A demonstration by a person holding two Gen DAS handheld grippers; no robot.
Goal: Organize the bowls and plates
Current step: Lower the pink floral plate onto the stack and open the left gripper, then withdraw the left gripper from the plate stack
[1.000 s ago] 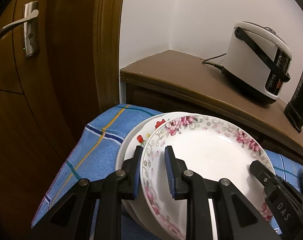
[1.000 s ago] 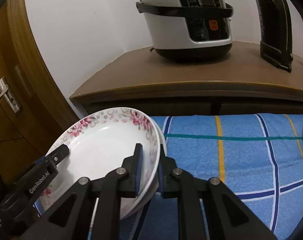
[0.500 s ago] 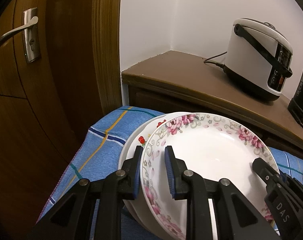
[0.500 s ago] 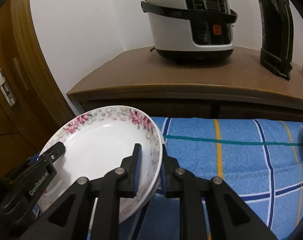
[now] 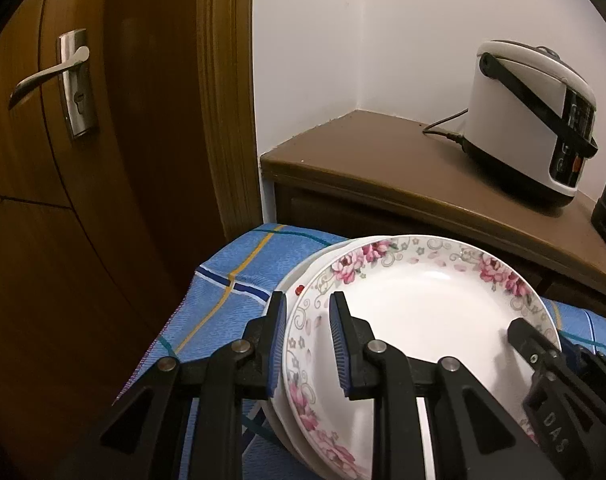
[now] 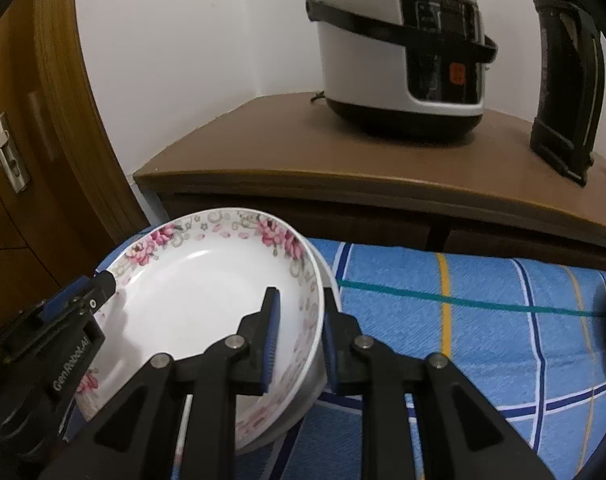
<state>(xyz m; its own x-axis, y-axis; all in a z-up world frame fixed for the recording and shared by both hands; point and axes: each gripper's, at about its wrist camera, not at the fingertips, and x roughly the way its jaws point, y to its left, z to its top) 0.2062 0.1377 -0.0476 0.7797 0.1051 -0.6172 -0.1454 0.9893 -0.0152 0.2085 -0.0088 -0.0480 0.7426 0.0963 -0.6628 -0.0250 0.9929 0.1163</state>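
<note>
Status: the floral plate [image 5: 423, 320] sits on top of a stack of white plates [image 5: 299, 276], so the stacking of this one looks done or nearly done; release is what's left for it. All places below are relative to the rice cooker [image 6: 399, 52]. The stack is below and left of the cooker, down off the brown cabinet [image 6: 303, 160], on the blue plaid cloth [image 6: 483, 320]. The right gripper [image 6: 301, 340] straddles the stack's rim on the side nearer the cooker; its jaws are opening, rim between them, and a gap shows on the inner pad, so I read it as no longer pinching. The left gripper [image 5: 305, 344] straddles the rim on the side farther from the cooker, partly spread, with a clear gap between the inner pad and the plate face; the outer pad lies close against the lower plates' edge, and I can't tell if it touches. Orientation: the plate is face up, bowl side toward the cameras, roughly level on the stack; it's round, so no real long axis. The top plate is offset from the ones under it, shifted toward the cooker side, so a nudge to centre it may be needed. No bowls in view, so that part of the job can't be judged. A dark upright appliance [image 6: 567, 80] stands just right of the cooker, not involved.
</note>
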